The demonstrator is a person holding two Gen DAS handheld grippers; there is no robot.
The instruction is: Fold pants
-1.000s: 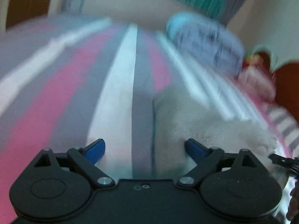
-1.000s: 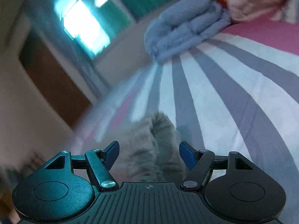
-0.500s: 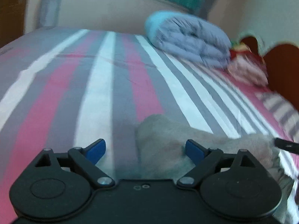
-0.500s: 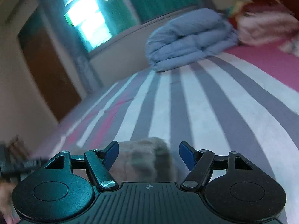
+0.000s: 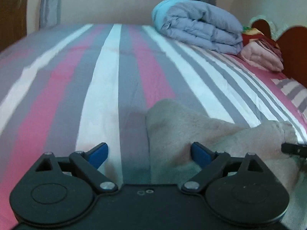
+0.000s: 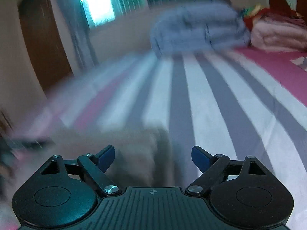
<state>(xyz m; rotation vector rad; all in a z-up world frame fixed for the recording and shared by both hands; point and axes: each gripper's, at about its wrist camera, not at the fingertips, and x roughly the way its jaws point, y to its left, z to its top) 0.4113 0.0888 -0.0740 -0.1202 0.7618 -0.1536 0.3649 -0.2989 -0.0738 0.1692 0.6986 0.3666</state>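
Our left gripper (image 5: 149, 152) has its jaws spread wide, released, nothing pinched. The blue fingertips (image 5: 98, 154) sit low over the striped bedsheet (image 5: 107, 76). The beige pants (image 5: 178, 134) lie on the sheet, their edge running up between the fingers; the right fingertip is over the fabric, the left over bare sheet. The cloth spreads off to the right past that finger.

Our right gripper (image 6: 153, 157) has just been opening its jaws; they stand wide apart now, released. The pants (image 6: 134, 149) are blurred but lie between the fingers, nearer the left fingertip (image 6: 106, 158); we see no pad pressing them. The right fingertip is over bare sheet (image 6: 220, 115).

Far beyond the fingers, a folded grey-blue quilt (image 5: 199, 32) rests on the bed, a pink blanket (image 5: 261, 57) just right of it, a brown headboard (image 5: 293, 49) behind.
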